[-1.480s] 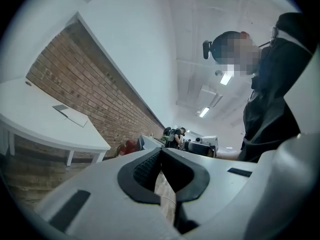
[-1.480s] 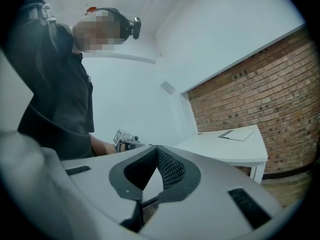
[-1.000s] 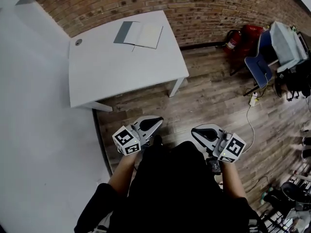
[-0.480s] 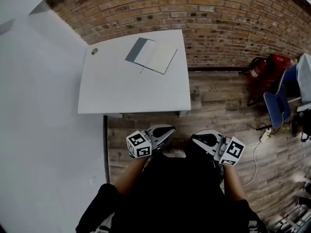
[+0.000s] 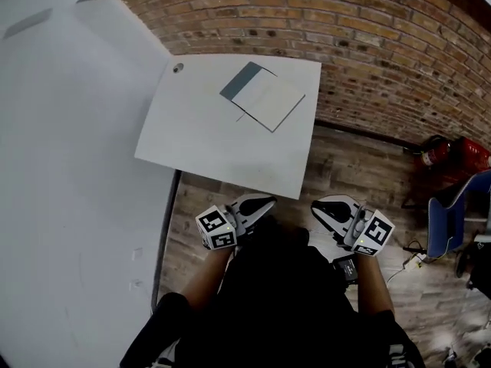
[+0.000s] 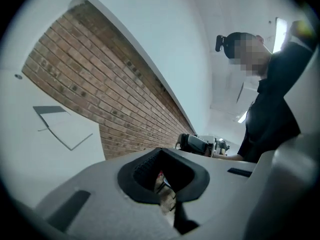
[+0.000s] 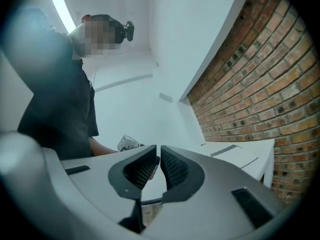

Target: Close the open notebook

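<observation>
Right of notebook (image 5: 263, 96), head-view-only chair (image 5: 448, 222).

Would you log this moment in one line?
open grey-covered notebook on white table | left gripper: shut, empty | right gripper: shut, empty

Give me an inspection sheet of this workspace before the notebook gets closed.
Surface: white rectangular table, holding only the notebook; small round hole in one corner.
Job's things: open notebook with pale pages and grey cover, flat near the table's far edge, untouched.
Clutter: nothing seen on the table.
Grippers: left gripper and right gripper both shut, empty, short of the table.
Cables: pale cable on the wooden floor at right.
Surroundings: brick wall behind, white wall at left, red fire extinguisher, blue chair.
</observation>
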`<state>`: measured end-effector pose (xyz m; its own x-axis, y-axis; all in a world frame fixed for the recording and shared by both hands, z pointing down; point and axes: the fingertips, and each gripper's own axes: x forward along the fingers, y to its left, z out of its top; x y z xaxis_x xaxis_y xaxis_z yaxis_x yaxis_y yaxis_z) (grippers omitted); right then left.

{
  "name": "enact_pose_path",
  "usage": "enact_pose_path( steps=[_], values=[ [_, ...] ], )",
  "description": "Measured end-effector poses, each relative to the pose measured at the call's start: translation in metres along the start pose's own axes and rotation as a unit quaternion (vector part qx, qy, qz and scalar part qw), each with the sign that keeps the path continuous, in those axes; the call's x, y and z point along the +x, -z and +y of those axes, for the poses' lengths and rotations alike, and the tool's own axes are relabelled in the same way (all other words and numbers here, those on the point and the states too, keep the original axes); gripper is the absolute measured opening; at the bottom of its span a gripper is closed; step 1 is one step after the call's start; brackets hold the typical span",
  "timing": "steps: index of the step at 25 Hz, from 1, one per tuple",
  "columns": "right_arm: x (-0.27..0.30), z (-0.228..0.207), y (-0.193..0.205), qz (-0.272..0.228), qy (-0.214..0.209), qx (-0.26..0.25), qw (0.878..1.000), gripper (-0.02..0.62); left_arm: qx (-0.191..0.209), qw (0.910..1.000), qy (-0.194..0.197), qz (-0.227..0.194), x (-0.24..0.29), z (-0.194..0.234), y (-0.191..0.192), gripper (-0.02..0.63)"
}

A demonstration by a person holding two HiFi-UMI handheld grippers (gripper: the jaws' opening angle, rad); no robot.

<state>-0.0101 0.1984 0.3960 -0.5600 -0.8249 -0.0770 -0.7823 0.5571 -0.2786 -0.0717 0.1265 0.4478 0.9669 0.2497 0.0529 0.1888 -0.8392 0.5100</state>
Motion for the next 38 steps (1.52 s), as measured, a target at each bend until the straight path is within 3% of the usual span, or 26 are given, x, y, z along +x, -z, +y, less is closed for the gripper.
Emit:
enact_pose_path(
  steps=[3, 10, 16, 19, 21, 24, 27, 30, 32, 35, 38],
  values=[
    [0.019, -0.037, -0.004, 0.000, -0.005, 0.005, 1.000, 0.084, -0.008, 0.9987, -0.043, -0.026, -0.004, 0.038, -0.016, 0.016],
    [0.078, -0.105, -0.028, 0.012, -0.053, 0.049, 0.997, 0.092, -0.032, 0.9915, -0.088, -0.091, -0.009, 0.120, -0.050, 0.015],
    [0.098, -0.187, -0.053, 0.041, -0.045, 0.056, 0.997, 0.094, -0.047, 0.9845, -0.107, -0.131, -0.002, 0.161, -0.062, 0.017],
    [0.108, -0.228, -0.053, 0.065, -0.068, 0.101, 0.990, 0.112, -0.066, 0.9769, -0.127, -0.159, -0.007, 0.175, -0.062, 0.017],
    [0.117, -0.253, -0.053, 0.075, -0.104, 0.149, 0.980, 0.141, -0.085, 0.9683, -0.146, -0.184, -0.013, 0.182, -0.061, 0.017],
    [0.140, -0.301, -0.043, 0.131, -0.132, 0.165, 0.969, 0.141, -0.096, 0.9567, -0.187, -0.201, -0.018, 0.197, -0.055, 0.016],
    [0.173, -0.357, -0.027, 0.199, -0.143, 0.182, 0.952, 0.141, -0.110, 0.9332, -0.254, -0.229, -0.016, 0.208, -0.051, 0.017],
    [0.208, -0.420, -0.004, 0.245, -0.102, 0.179, 0.947, 0.141, -0.116, 0.9054, -0.315, -0.261, -0.010, 0.210, -0.053, 0.017],
    [0.224, -0.459, 0.024, 0.293, -0.068, 0.176, 0.937, 0.144, -0.118, 0.8904, -0.340, -0.279, -0.006, 0.209, -0.055, 0.016],
    [0.239, -0.494, 0.064, 0.366, -0.055, 0.173, 0.913, 0.198, -0.122, 0.8797, -0.360, -0.285, 0.002, 0.207, -0.053, 0.016],
    [0.255, -0.508, 0.086, 0.402, -0.050, 0.169, 0.899, 0.198, -0.126, 0.8731, -0.376, -0.284, 0.008, 0.209, -0.049, 0.017]
  ],
)
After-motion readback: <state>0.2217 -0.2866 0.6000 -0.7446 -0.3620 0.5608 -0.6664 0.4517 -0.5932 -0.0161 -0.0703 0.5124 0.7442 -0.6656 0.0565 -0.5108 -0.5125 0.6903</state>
